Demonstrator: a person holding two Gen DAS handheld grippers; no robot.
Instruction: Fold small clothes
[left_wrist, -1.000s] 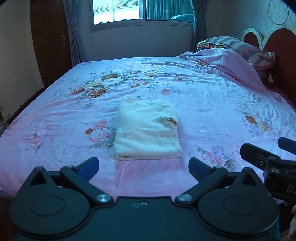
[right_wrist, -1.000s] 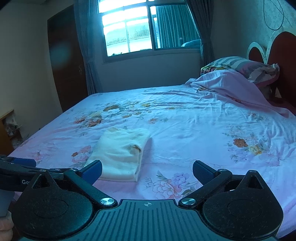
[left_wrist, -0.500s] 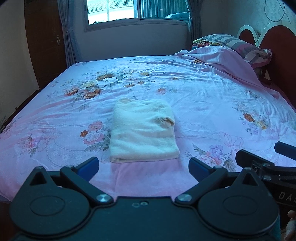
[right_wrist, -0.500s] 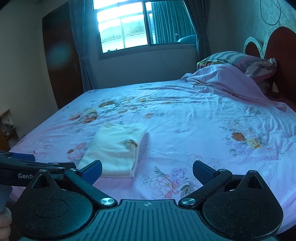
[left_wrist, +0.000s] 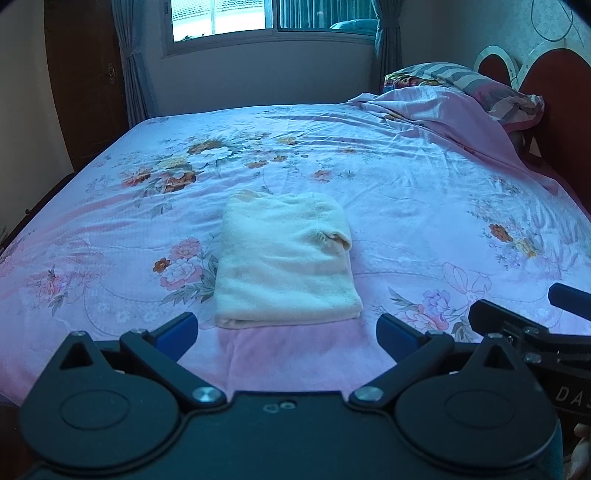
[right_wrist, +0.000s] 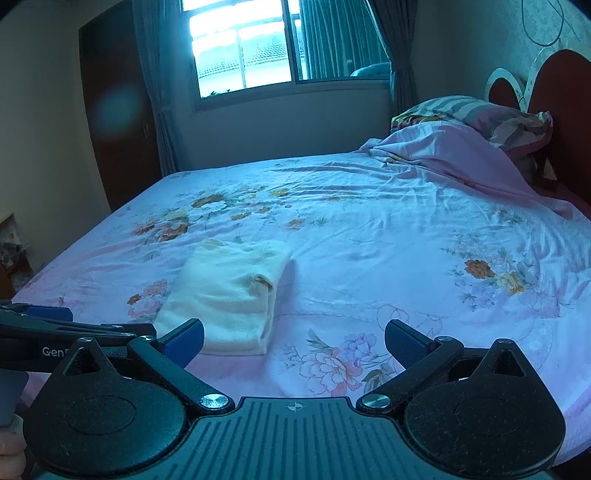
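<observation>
Garment: the cream garment (left_wrist: 284, 264) lay on the bed (left_wrist: 406, 192), folded into a compact rectangle near my edge of the floral sheet, with one rolled lip showing on its right side.
Left tongs: my left tongs (left_wrist: 286, 326) were spread wide, blue pads apart, holding nothing; they hung just short of the garment's near edge, apart from it.
Right tongs: my right tongs (right_wrist: 293, 338) were equally wide and empty, off to the right of the garment (right_wrist: 229, 295), over the printed flowers.
Stage: I judged the fold essentially finished, with only tidying or release left.
Risk, snagging: had I lowered a pad onto the near edge carelessly, the thick soft pile could have caught and dragged the top layer open.
Risk, the lip: the rolled corner on the right looked loose; a nudge there would likely have unrolled it and spoiled the rectangle.
Risk, the sheet: the sheet was wrinkled and slack, so pushing the bundle could have bunched the sheet and skewed the stack.
Risk, collision: the two rigs sat close side by side, and swinging either inward could have knocked them together.
Far end: the pillow (left_wrist: 465, 81) and rumpled cover were well apart from the work.
</observation>
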